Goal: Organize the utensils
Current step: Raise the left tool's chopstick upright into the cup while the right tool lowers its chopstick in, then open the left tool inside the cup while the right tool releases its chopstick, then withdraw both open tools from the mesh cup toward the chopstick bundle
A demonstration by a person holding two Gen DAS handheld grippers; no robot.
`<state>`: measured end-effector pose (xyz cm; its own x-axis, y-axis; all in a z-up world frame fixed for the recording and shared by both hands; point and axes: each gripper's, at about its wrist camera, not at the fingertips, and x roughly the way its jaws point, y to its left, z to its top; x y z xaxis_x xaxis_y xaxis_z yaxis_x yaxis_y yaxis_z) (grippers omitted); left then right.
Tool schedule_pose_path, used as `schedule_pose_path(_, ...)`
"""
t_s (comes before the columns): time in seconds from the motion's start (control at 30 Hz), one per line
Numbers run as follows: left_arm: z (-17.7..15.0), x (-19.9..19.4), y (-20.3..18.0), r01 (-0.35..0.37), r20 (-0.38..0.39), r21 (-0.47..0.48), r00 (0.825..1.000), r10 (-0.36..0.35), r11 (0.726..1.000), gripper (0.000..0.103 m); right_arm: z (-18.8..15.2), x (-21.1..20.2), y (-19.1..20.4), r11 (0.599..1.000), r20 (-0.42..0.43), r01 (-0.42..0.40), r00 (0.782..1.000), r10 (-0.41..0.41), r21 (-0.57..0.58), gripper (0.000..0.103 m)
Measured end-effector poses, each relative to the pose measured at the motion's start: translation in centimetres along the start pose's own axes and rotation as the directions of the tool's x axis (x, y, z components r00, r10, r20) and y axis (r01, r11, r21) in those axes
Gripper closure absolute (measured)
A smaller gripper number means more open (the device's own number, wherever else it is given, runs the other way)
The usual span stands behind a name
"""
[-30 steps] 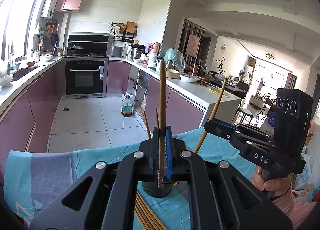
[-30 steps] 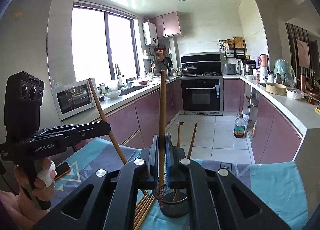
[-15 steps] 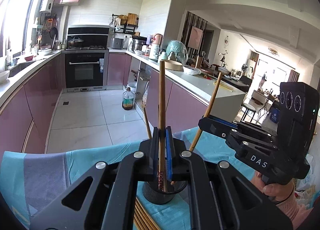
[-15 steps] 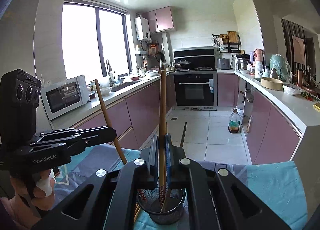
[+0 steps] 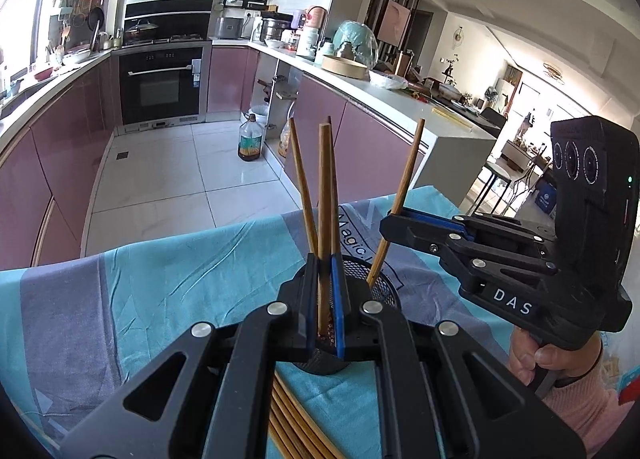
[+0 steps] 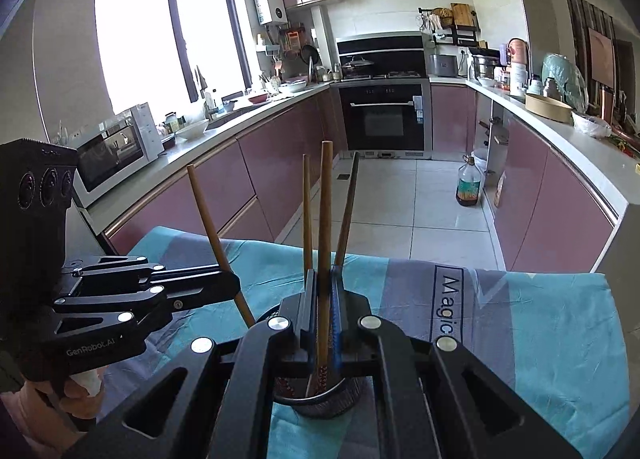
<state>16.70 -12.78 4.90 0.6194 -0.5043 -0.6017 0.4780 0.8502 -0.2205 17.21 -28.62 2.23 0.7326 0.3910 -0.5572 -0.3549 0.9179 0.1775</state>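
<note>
Left gripper (image 5: 325, 291): jaws clamped on 1 chopstick (image 5: 325, 195), held upright, its lower end in the holder (image 5: 386, 289).
Right gripper (image 5: 394, 229): jaws clamped on 1 chopstick (image 5: 404, 183), tilted, its tip at the holder's rim.
Holder: 1 black mesh cup on the cloth (image 5: 160, 279).
Chopsticks in holder: 2 loose ones (image 6: 307, 215) lean inside.
Chopsticks on cloth: a bundle (image 5: 296, 427) beside the holder; number unclear.
</note>
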Motion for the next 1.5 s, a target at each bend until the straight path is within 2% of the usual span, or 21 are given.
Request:
schedule_pose_path(0.43, 0.4, 2.6, 1.6, -0.035, -0.027, -0.036, 0.999, 0.034, 0.999, 0.095, 0.2, 1.6, -0.6, 0.999, -0.013, 0.025, 1.000, -0.024, 0.044, 0.096)
schedule_pose_path(0.67, -0.3, 1.6, 1.8, -0.061, 0.009, -0.038, 0.998, 0.061, 0.997, 0.095, 0.0, 1.2, -0.5, 0.999, 0.007, 0.023, 1.000, -0.023, 0.040, 0.094)
schedule_pose_path(0.73, -0.5, 1.1, 1.8, -0.075, 0.026, -0.037, 0.997, 0.076, 0.996, 0.091, -0.2, 0.9, -0.4, 0.999, 0.015, 0.025, 1.000, -0.026, 0.037, 0.090)
schedule_pose_path(0.8, -0.9, 0.5, 1.7, -0.088, 0.043, -0.033, 0.995, 0.089, 0.996, 0.081, -0.3, 0.5, -0.1, 0.999, 0.025, 0.023, 0.999, -0.024, 0.032, 0.086)
schedule_pose_path(0.87, -1.4, -0.3, 1.6, -0.104, 0.064, -0.026, 0.992, 0.106, 0.994, 0.079, -0.6, -0.1, 0.2, 0.999, 0.040, 0.019, 0.999, -0.020, 0.027, 0.082)
schedule_pose_path(1.0, -2.7, -2.4, 1.5, -0.143, 0.111, -0.011, 0.983, 0.143, 0.990, 0.065, -1.2, -1.9, 1.5, 1.000, 0.074, -0.017, 0.997, 0.017, -0.003, 0.077)
schedule_pose_path(1.13, -4.6, -4.5, 1.5, -0.185, 0.142, 0.005, 0.973, 0.182, 0.983, 0.058, -2.6, -3.5, 3.0, 0.997, 0.087, -0.062, 0.994, 0.066, -0.047, 0.073)
schedule_pose_path(1.3, -7.5, -5.2, 2.1, -0.231, 0.106, 0.005, 0.967, 0.230, 0.973, 0.054, -5.4, -3.8, 4.5, 0.991, 0.036, -0.116, 0.992, 0.118, -0.067, 0.071)
schedule_pose_path(1.5, -11.5, -4.6, 4.3, -0.243, 0.008, -0.036, 0.970, 0.243, 0.969, 0.053, -9.4, -1.1, 5.1, 0.991, -0.091, -0.136, 0.987, 0.134, -0.015, 0.071)
